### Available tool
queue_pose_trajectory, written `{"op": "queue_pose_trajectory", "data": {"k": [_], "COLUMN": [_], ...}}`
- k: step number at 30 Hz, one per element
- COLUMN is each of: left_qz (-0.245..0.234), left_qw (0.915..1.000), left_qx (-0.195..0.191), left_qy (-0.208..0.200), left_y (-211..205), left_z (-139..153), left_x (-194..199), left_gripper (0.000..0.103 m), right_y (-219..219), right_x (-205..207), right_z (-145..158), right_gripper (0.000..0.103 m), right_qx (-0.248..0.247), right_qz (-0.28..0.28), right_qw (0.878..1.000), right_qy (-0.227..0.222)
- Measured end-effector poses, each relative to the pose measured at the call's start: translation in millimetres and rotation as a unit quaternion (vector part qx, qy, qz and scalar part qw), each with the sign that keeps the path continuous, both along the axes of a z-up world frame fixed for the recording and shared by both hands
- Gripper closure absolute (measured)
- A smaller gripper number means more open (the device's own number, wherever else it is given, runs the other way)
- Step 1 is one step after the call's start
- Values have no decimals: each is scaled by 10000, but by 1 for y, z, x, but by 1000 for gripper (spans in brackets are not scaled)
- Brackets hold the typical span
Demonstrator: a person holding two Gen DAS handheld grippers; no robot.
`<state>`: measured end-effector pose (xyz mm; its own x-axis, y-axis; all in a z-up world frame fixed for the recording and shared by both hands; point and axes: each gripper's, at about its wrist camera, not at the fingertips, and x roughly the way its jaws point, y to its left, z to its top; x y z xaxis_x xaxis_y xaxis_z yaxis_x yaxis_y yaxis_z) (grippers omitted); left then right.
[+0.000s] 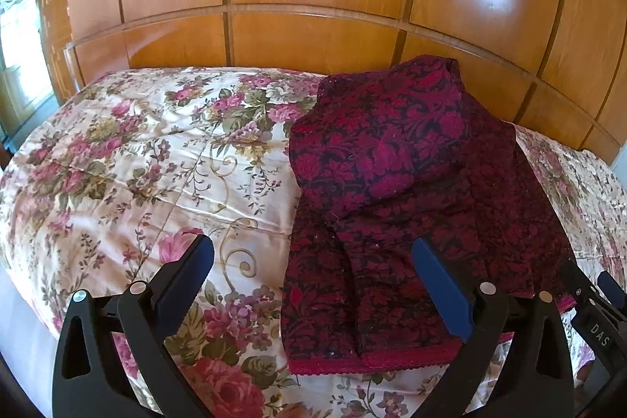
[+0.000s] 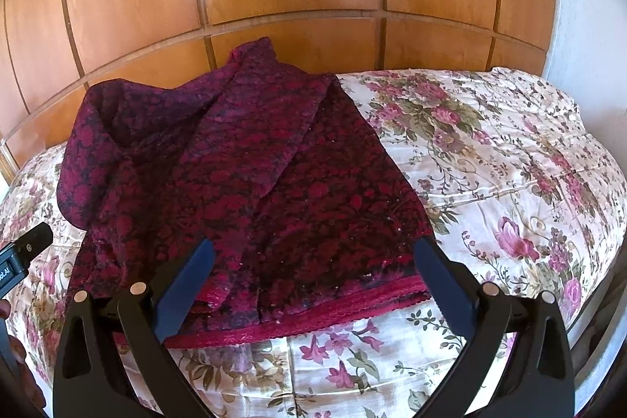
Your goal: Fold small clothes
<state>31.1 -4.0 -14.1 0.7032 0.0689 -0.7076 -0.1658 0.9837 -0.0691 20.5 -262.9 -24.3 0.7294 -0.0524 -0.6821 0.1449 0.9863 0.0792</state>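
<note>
A dark red and black floral garment (image 1: 392, 190) lies on the bed, partly folded, with one sleeve laid across its upper part. Its red hem faces me near the front edge. It also shows in the right wrist view (image 2: 243, 183). My left gripper (image 1: 311, 249) is open and empty, held above the garment's lower left part. My right gripper (image 2: 313, 249) is open and empty, held above the hem. The right gripper also shows at the right edge of the left wrist view (image 1: 588, 296).
The bed has a cream floral bedspread (image 1: 137, 163), also seen in the right wrist view (image 2: 509, 163). A glossy wooden headboard and wall panels (image 1: 313, 26) stand behind it. A window (image 1: 19, 46) is at the far left.
</note>
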Motion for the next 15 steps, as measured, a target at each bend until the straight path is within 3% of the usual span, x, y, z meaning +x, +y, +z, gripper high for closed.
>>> {"op": "queue_pose_trajectory", "data": {"k": [15], "left_qz": [-148], "left_qw": [9998], "left_qx": [121], "left_qy": [60], "left_y": [-10], "left_z": [0], "left_x": [10], "left_gripper": [3], "right_y": [-12], "right_x": [7], "right_z": [-1], "right_gripper": [2], "right_qx": [184], "right_qz": [49], "right_qw": [9998], "right_qy": [-38]}}
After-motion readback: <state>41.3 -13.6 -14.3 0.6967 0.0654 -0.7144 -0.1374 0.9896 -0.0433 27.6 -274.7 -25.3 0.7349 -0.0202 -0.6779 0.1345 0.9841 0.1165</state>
